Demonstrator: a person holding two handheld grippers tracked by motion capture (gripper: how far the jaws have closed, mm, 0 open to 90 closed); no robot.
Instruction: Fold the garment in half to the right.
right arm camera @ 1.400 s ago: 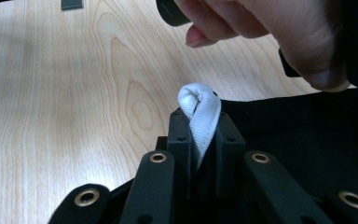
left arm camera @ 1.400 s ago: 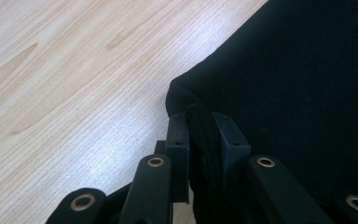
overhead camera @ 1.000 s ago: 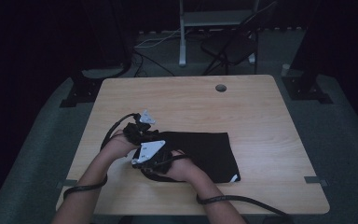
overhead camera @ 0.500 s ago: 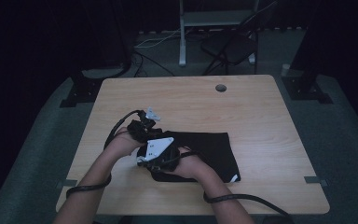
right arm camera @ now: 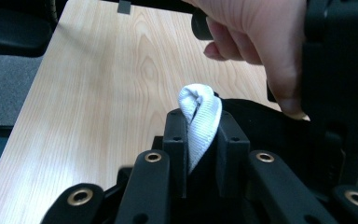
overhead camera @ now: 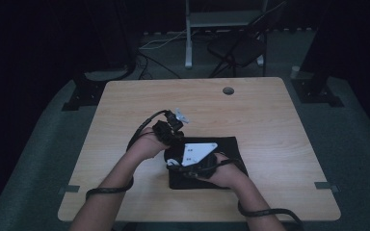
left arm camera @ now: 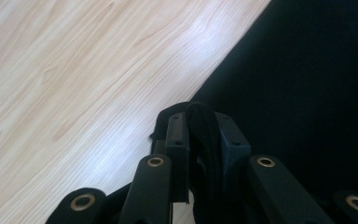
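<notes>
Black fabric garment (overhead camera: 224,159), flat on the light wooden table (overhead camera: 270,120), is pinched at its left edge by the left gripper (left arm camera: 200,140) and at a white knitted part (right arm camera: 199,116) by the right gripper (right arm camera: 200,140); a fold is judged in hand, so a joint lift is called for next.

High view overhead, facing forward-down; both gripper views close along their jaws, sharing the wooden table (overhead camera: 270,125).
</notes>
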